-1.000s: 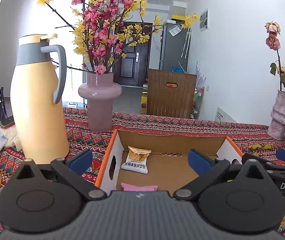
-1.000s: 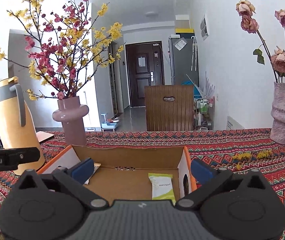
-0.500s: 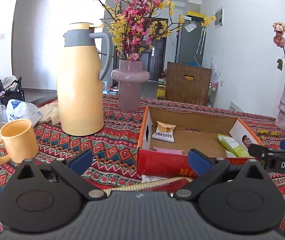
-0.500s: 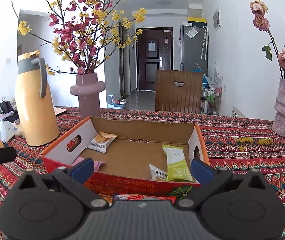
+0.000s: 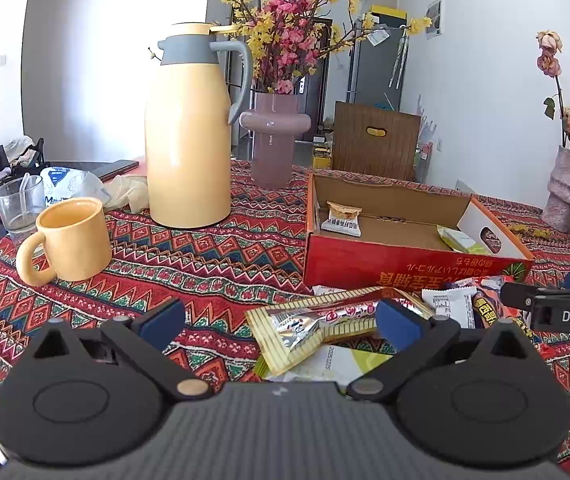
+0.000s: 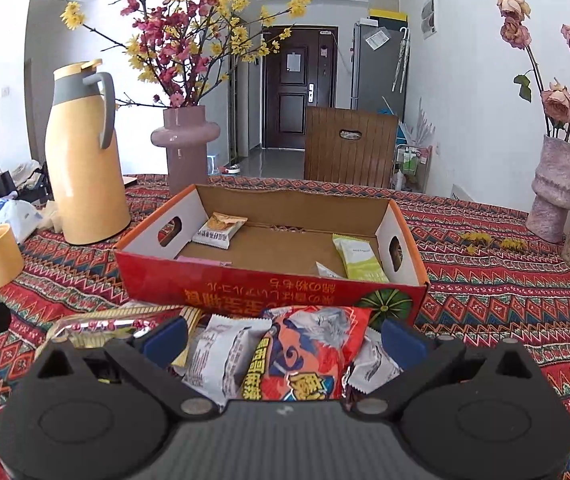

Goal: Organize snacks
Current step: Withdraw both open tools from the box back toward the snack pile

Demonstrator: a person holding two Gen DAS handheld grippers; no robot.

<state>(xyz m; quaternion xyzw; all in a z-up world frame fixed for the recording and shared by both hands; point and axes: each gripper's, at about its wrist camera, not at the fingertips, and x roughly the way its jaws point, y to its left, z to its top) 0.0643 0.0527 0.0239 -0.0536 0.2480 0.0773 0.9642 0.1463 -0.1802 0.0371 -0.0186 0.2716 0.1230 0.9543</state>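
Both sets of jaws stand wide apart, nothing between the pads. Right gripper (image 6: 285, 340) hovers low over the loose pile, straddling the orange-red packet (image 6: 305, 356), with a white packet (image 6: 221, 356) touching it on the left. Left gripper (image 5: 281, 322) sits over the near-left end of the pile; its right pad overlaps the long gold-edged packet (image 5: 317, 328), its left pad hangs over bare tablecloth (image 5: 189, 256). The pile lies on the cloth just near of the cardboard box (image 6: 269, 280), whose red front wall faces the cameras. Already inside the box: a biscuit packet (image 6: 217, 230) at far left, a green packet (image 6: 359, 258) at right, a pink one just showing behind the front wall. Judged step: picking the next snack. To do it well, take the top packet only, closing across its narrow width near the middle so it does not fold or drag its neighbours; lift clear of the front wall before moving over the box. Yellow mug (image 5: 69, 240) and thermos jug (image 5: 189, 132) stand well left, out of the way.
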